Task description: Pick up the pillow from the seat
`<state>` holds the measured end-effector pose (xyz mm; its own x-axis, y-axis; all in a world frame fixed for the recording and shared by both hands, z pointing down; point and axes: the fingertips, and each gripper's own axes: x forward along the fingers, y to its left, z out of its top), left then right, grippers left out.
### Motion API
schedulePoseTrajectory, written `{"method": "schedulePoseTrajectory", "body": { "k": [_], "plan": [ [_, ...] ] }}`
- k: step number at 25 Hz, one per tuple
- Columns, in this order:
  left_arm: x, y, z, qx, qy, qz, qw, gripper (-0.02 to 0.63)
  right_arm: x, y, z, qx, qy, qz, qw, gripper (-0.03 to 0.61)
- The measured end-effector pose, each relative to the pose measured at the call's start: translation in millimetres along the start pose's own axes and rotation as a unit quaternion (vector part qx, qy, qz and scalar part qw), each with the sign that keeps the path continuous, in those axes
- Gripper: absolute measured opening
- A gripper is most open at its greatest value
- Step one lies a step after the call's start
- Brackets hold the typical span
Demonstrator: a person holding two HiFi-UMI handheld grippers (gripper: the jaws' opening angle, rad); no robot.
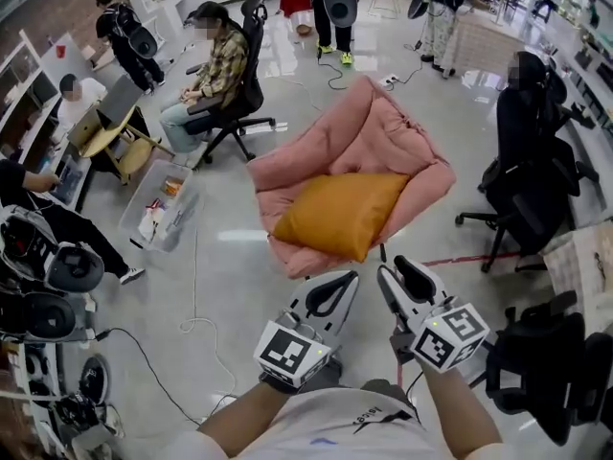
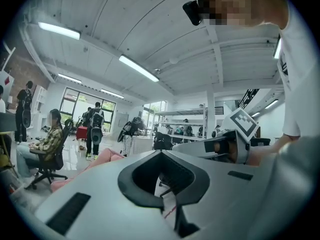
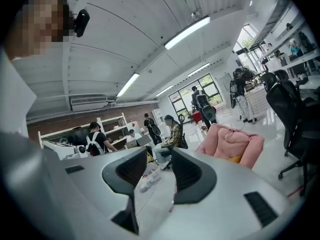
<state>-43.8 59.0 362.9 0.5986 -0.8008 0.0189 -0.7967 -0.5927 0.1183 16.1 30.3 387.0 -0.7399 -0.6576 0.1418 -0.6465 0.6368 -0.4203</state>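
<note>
I find the orange pillow (image 1: 340,214) lying on the pink seat (image 1: 369,127), untouched. My left gripper (image 1: 345,282) is clenched on nothing. My right gripper (image 1: 397,272) is released, jaws apart and empty. Both hover near the pillow's front edge, clear of it.

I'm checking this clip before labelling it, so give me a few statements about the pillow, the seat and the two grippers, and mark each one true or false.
1. The orange pillow lies on the pink seat. True.
2. The right gripper is clamped on the pillow. False: its jaws stand apart, empty, short of the seat.
3. The left gripper has its jaws together. True.
4. Someone sits in the pink seat. False: it holds only the pillow.
</note>
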Motion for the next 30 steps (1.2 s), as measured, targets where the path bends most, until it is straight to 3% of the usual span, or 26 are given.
{"method": "schedulePoseTrajectory", "body": {
  "k": [9,15,18,22,30],
  "plan": [
    [49.3,64.0,-15.6,-0.009,0.012,-0.033,0.9994,0.011,67.8,-62.3,2.1,0.072,0.004,-0.070,0.995,0.173],
    [105.5,103.6,-26.9,-0.005,0.018,-0.047,0.9987,0.011,121.3,-146.6,-5.2,0.112,0.025,-0.123,0.986,0.197],
    [138.8,130.3,-33.1,-0.007,0.043,-0.034,0.9985,0.011,150.3,-198.0,-16.9,0.143,0.046,-0.151,0.977,0.214],
    [188.0,157.9,-39.9,-0.006,0.030,-0.050,0.9983,0.011,190.0,-269.2,-35.9,0.181,0.077,-0.186,0.963,0.233],
    [283.5,200.7,-74.5,-0.031,0.074,-0.049,0.9956,0.011,239.4,-382.3,-73.7,0.246,0.124,-0.241,0.931,0.244]
  ]
}}
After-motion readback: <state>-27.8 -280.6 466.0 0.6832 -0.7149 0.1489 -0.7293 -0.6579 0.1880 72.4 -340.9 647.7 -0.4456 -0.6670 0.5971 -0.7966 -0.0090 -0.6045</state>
